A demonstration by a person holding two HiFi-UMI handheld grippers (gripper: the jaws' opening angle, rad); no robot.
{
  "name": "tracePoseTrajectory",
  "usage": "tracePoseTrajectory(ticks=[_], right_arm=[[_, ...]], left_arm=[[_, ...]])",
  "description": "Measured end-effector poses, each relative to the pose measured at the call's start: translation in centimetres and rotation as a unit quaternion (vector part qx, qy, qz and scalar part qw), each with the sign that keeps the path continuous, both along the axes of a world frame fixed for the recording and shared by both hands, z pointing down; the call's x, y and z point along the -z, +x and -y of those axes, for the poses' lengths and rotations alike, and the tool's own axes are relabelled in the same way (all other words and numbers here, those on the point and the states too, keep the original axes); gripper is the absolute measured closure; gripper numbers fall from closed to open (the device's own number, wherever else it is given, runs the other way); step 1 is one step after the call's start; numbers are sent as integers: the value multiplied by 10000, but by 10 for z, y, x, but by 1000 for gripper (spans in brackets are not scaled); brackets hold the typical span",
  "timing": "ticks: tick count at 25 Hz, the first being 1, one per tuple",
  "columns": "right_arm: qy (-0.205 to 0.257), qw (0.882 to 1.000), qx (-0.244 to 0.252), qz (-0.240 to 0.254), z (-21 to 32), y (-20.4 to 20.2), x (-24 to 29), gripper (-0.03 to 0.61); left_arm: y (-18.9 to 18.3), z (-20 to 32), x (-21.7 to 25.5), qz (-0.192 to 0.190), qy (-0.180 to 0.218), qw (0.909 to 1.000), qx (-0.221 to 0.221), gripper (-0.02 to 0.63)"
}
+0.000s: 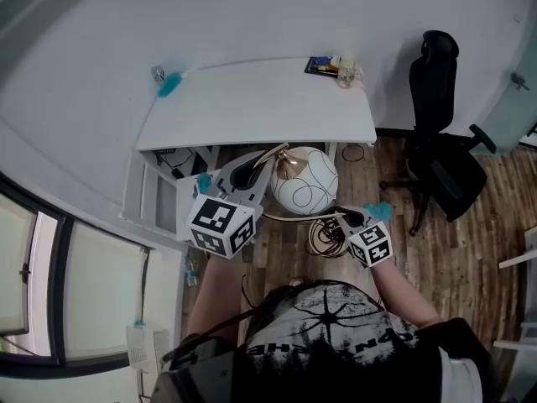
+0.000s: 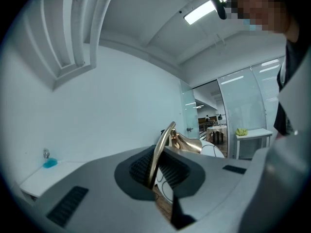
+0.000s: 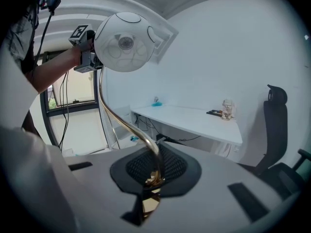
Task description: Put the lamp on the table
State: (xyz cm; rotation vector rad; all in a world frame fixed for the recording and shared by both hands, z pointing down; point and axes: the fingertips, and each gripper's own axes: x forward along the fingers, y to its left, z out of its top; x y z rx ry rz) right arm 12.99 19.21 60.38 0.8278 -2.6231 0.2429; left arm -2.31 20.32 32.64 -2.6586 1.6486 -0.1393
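Tabletop (image 1: 252,107): a long white desk against a white wall, mostly bare and well clear of both hands.
Office chair (image 1: 440,154): black, on the wooden floor to the right of the desk.
Lamp (image 1: 304,179): held in the air just in front of the tabletop's near edge and not on it. It has a white globe shade (image 3: 125,41) with thin dark lines and a slim, curved gold stem (image 3: 116,115).
Lamp direction: the long axis runs from the person toward the desk, with the globe end leading. From the lower grip, the stem sweeps up in a curve to the globe.
Handling: the globe looks breakable and makes the lamp top-heavy. The stem looks stiff, smooth and likely slippery. The stem is the safer place to hold it, with one grip near each end.
Left gripper (image 2: 155,171): fingers clamped on the stem close beside the globe.
Right gripper (image 3: 153,171): fingers clamped on the stem's lower end.
Coil (image 1: 323,235): looped cord or wire beside the right gripper; its link to the lamp is unclear.
Small things: a jar (image 1: 346,72) on the far right corner of the tabletop.
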Motion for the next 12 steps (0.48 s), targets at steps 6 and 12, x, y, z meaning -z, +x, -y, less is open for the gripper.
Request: tracePoseTrajectory(ticks=[6, 12], right_arm=[[-66, 9997, -236, -5, 39, -35, 4, 557], [-59, 9988, -480, -53, 54, -57, -7, 557]], left_arm=[[-36, 46, 3, 16, -2, 9998, -200, 591], [-61, 69, -10, -18, -65, 9993, -380, 591]])
